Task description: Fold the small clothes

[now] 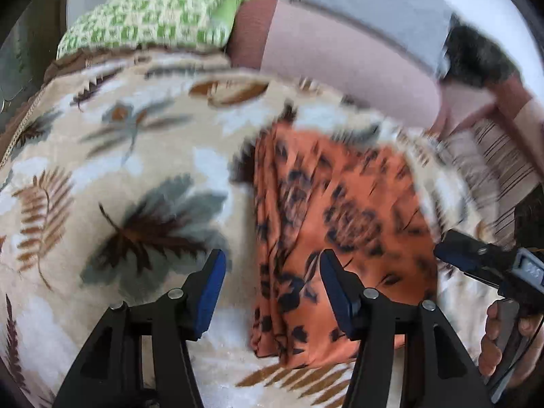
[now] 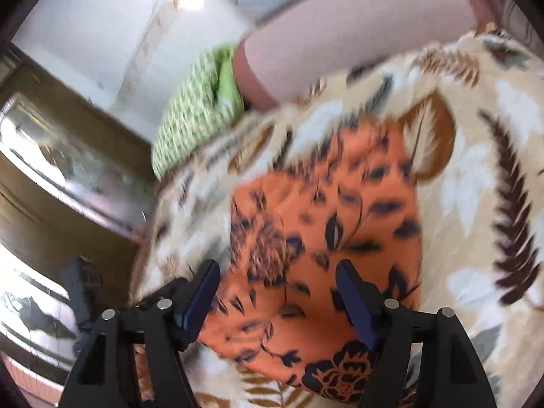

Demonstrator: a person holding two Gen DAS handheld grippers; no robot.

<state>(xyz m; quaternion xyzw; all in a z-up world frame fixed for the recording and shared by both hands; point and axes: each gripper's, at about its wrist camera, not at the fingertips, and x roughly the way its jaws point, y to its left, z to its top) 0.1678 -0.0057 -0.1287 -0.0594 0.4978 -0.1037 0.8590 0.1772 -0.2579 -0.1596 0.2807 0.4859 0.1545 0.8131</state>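
Observation:
An orange garment with a black floral print [image 1: 333, 224] lies folded into a long strip on a leaf-patterned blanket [image 1: 142, 170]. My left gripper [image 1: 272, 272] is open and empty, hovering over the garment's left edge. The right gripper [image 1: 476, 258] shows at the right edge of the left wrist view, held by a hand. In the right wrist view the garment [image 2: 326, 224] lies straight ahead on the blanket [image 2: 476, 176], and my right gripper [image 2: 277, 282] is open and empty above its near end. Both views are blurred.
A green-and-white pillow [image 1: 153, 17] and a pink bolster [image 1: 340, 57] lie at the far edge of the bed. A striped cloth [image 1: 503, 156] lies at the right. A wooden cabinet with glass [image 2: 68, 170] stands beside the bed.

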